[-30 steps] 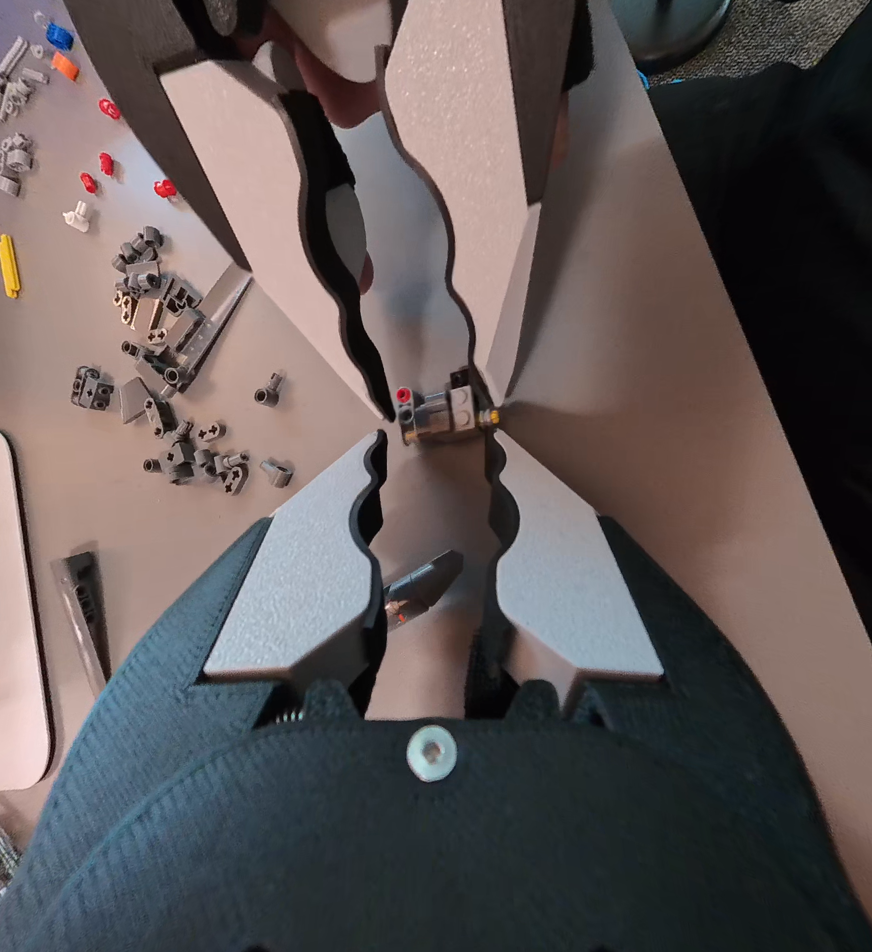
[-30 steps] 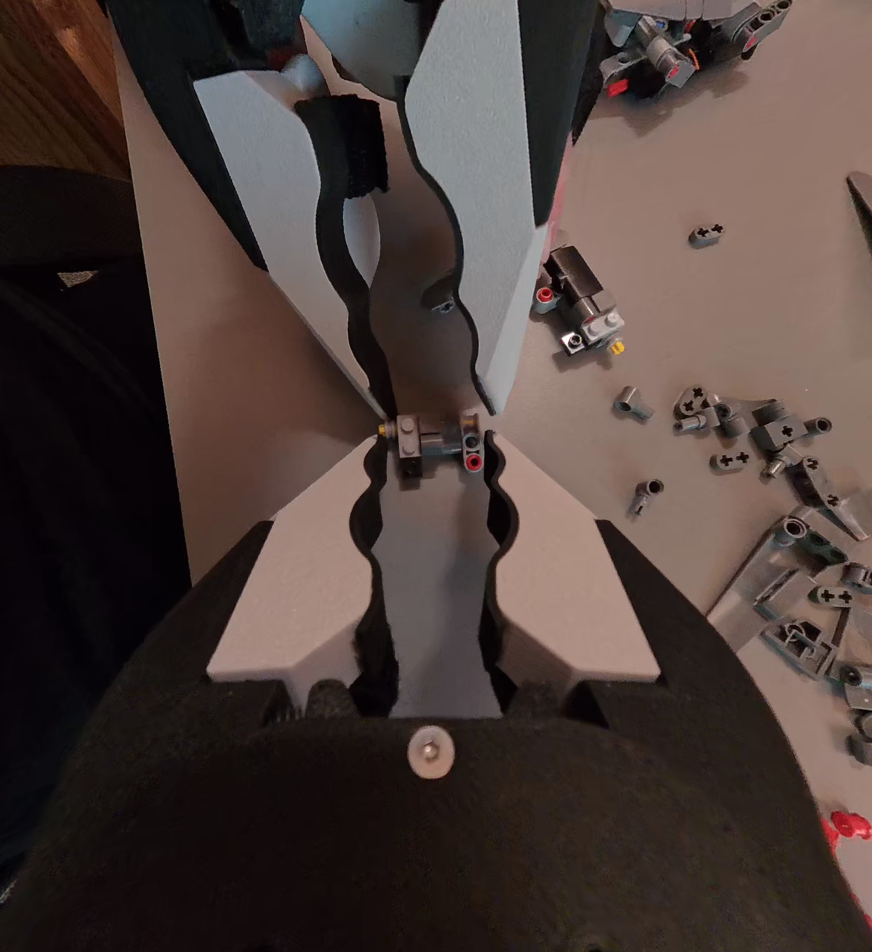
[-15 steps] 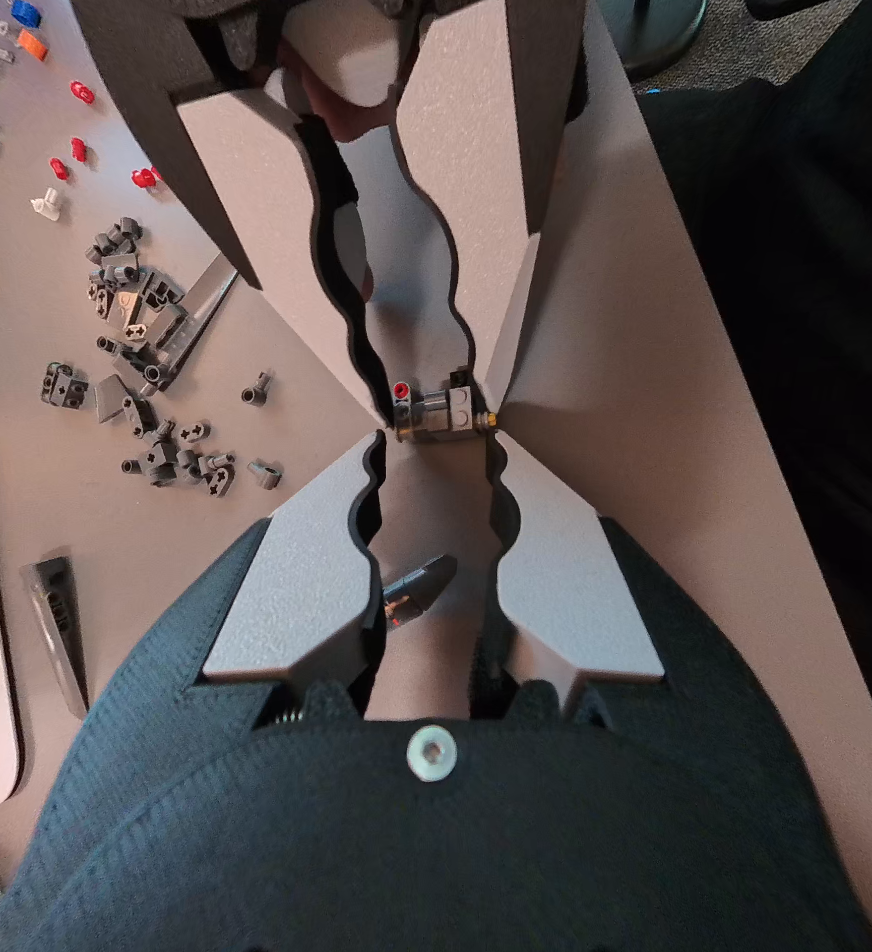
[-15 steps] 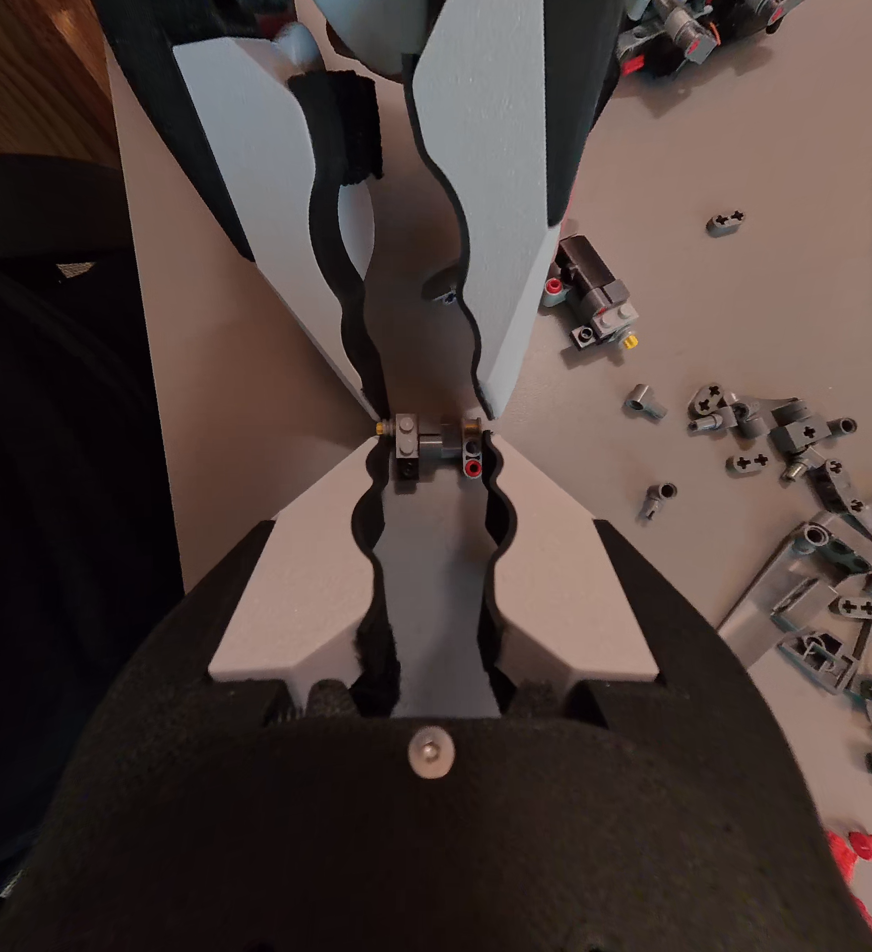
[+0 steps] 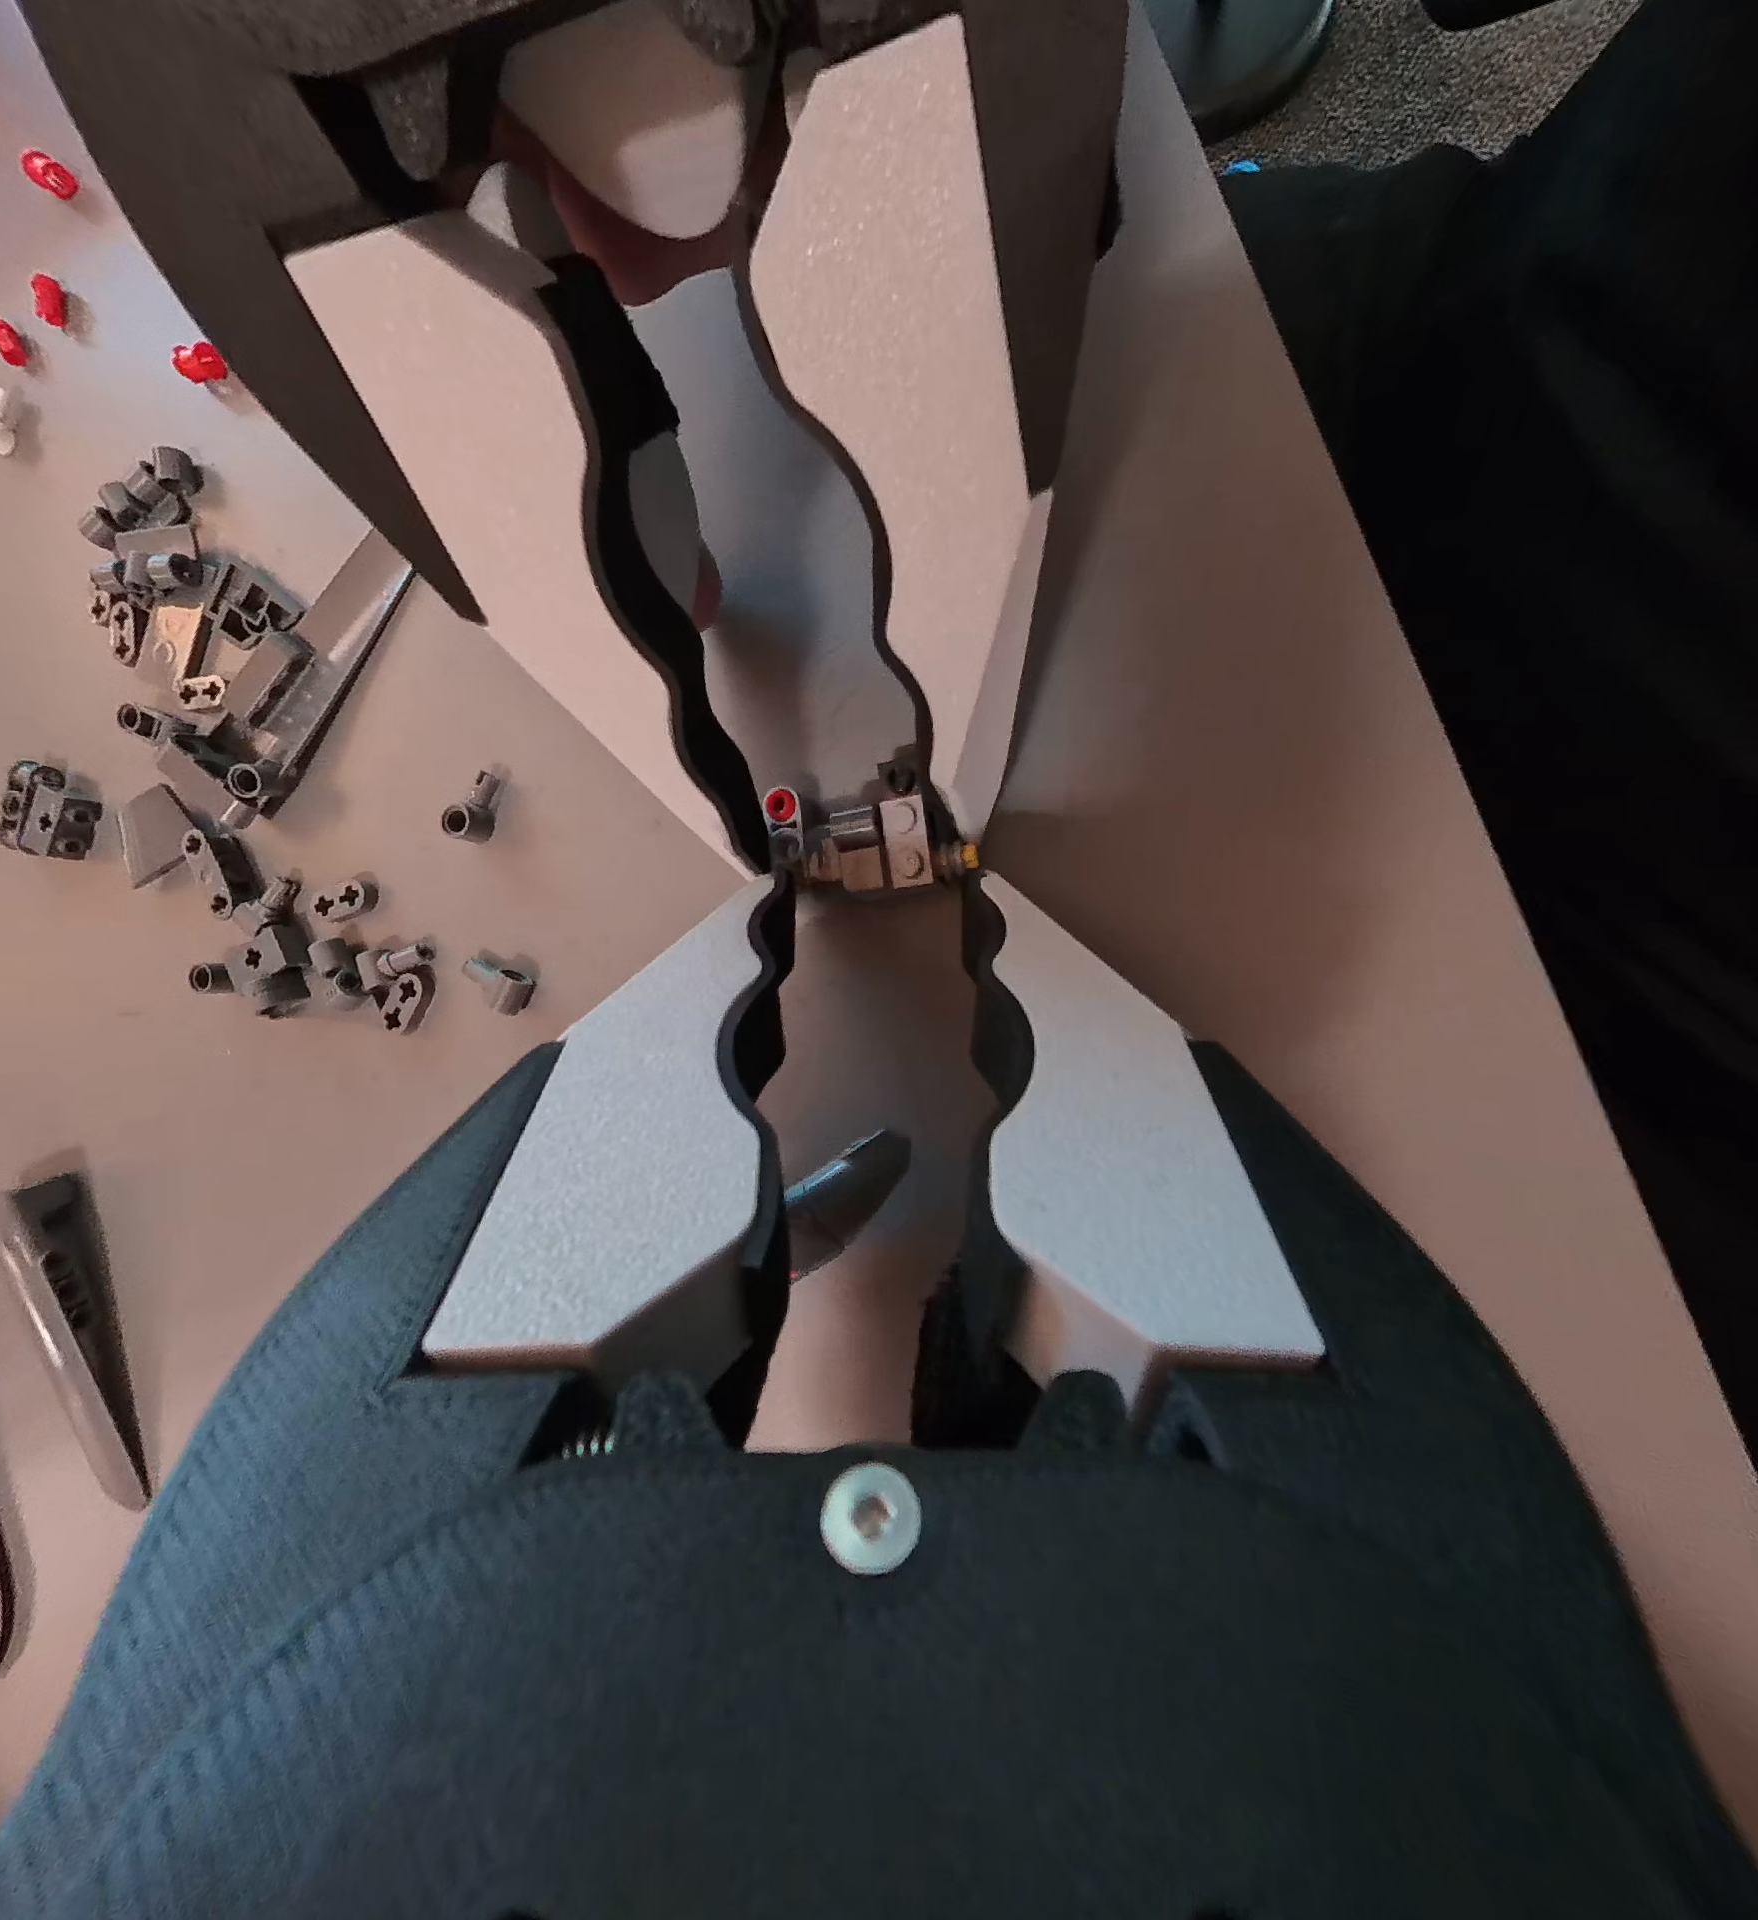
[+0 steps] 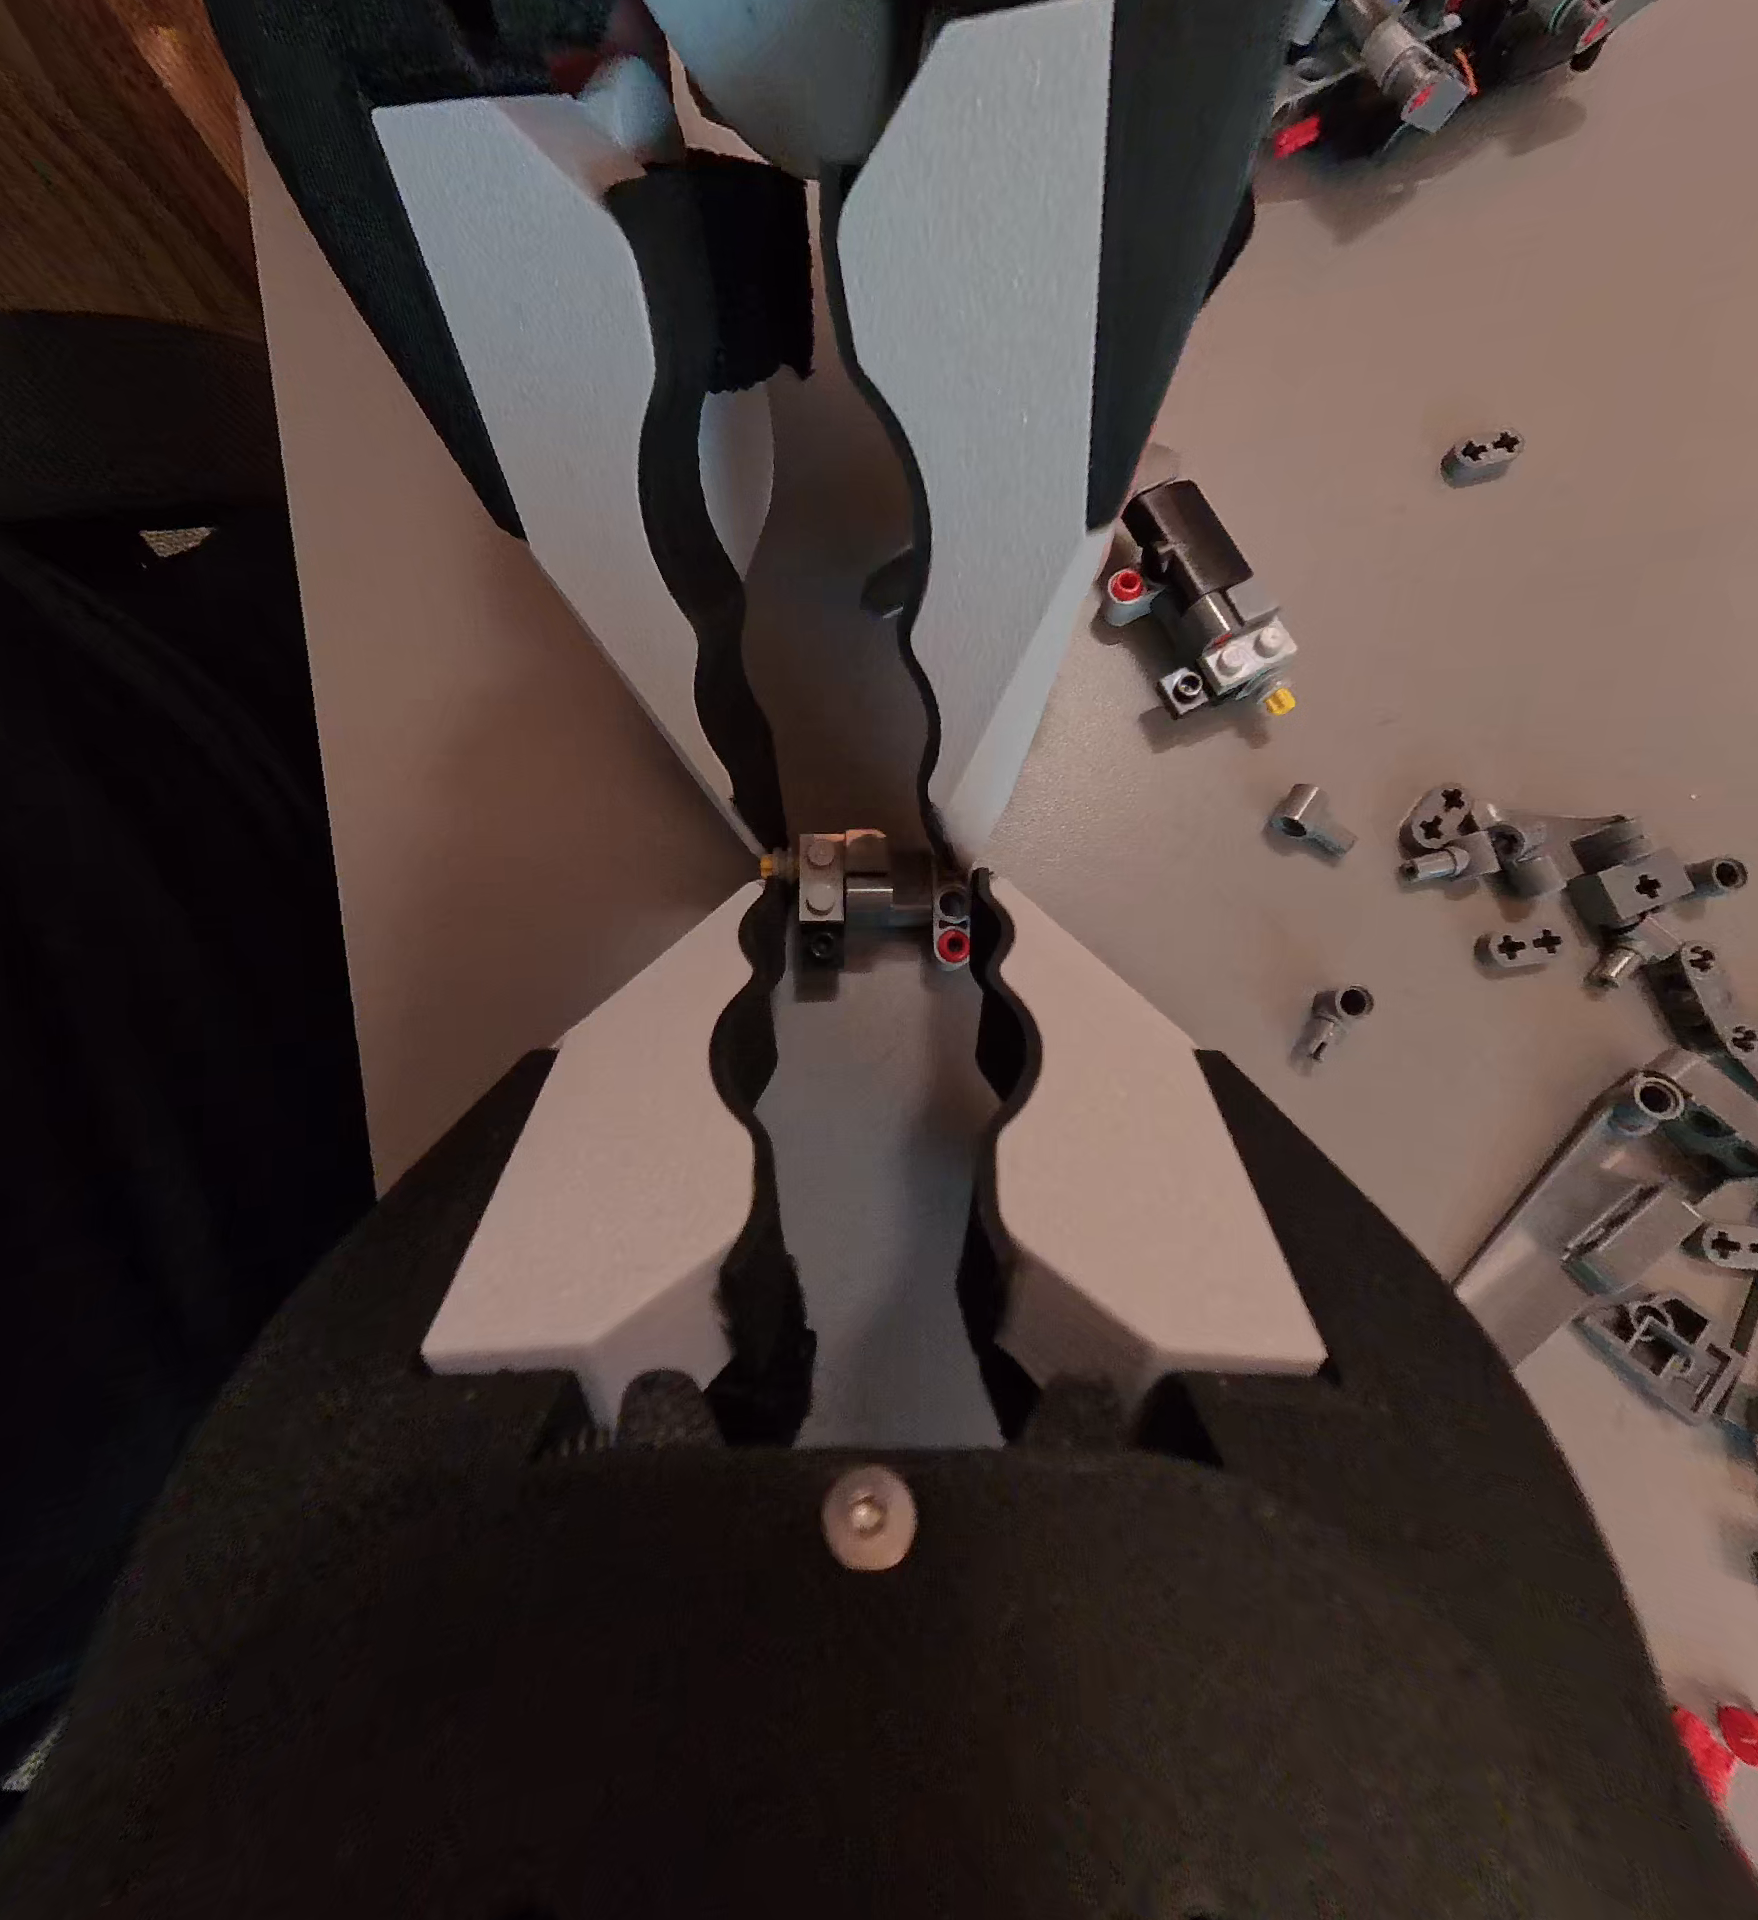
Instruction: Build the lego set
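Two hand-held grippers meet tip to tip above a pale table, both clamped on the same small grey brick assembly, which is held between them near the table's edge. The left gripper presses its fingertips on the assembly's near side; the right gripper grips it from the opposite side. The assembly has a red pin at one end and a yellow tip at the other. A similar small assembly lies on the table nearby, beside scattered loose grey pieces and a few red pieces.
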Available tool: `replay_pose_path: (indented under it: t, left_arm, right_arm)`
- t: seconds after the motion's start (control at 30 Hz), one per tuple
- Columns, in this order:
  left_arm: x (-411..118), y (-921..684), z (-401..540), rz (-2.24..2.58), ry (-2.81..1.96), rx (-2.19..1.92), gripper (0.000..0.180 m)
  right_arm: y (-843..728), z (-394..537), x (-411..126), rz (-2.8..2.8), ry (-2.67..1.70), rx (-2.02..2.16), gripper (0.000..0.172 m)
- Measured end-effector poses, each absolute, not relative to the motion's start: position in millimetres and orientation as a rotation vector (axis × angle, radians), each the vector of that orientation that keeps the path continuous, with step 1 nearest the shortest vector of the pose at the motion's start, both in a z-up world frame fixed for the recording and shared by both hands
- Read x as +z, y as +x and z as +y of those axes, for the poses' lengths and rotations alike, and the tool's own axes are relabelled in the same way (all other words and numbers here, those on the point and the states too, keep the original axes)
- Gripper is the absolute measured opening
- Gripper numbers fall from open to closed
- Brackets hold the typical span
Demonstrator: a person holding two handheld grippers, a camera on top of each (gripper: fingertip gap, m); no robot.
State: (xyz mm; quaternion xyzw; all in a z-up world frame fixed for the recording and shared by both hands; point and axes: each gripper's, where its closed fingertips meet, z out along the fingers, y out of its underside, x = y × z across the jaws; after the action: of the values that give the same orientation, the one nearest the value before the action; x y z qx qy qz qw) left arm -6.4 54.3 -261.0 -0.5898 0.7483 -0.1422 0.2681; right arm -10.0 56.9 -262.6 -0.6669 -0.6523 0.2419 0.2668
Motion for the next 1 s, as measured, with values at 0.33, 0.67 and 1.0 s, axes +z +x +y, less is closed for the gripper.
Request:
replay_pose_path:
  t: [0.33, 0.67, 1.0]
  left_arm:
    - [-261.7, -6.0, 54.4, 2.056, -1.598, -0.37, 0.027]
    - [-261.0, -6.1, 61.1, 2.043, -1.563, -0.305, 0.026]
    - [-238.5, -18.6, 57.0, 1.885, -1.559, -0.283, 0.037]
  right_arm:
    - [-9.9, 57.5, -262.8, -1.773, -1.792, 0.655, 0.031]
    - [-8.0, 63.6, -261.9, -1.713, -1.802, 0.631, 0.032]
    - [3.2, 64.1, -252.9, -1.728, -1.773, 0.583, 0.036]
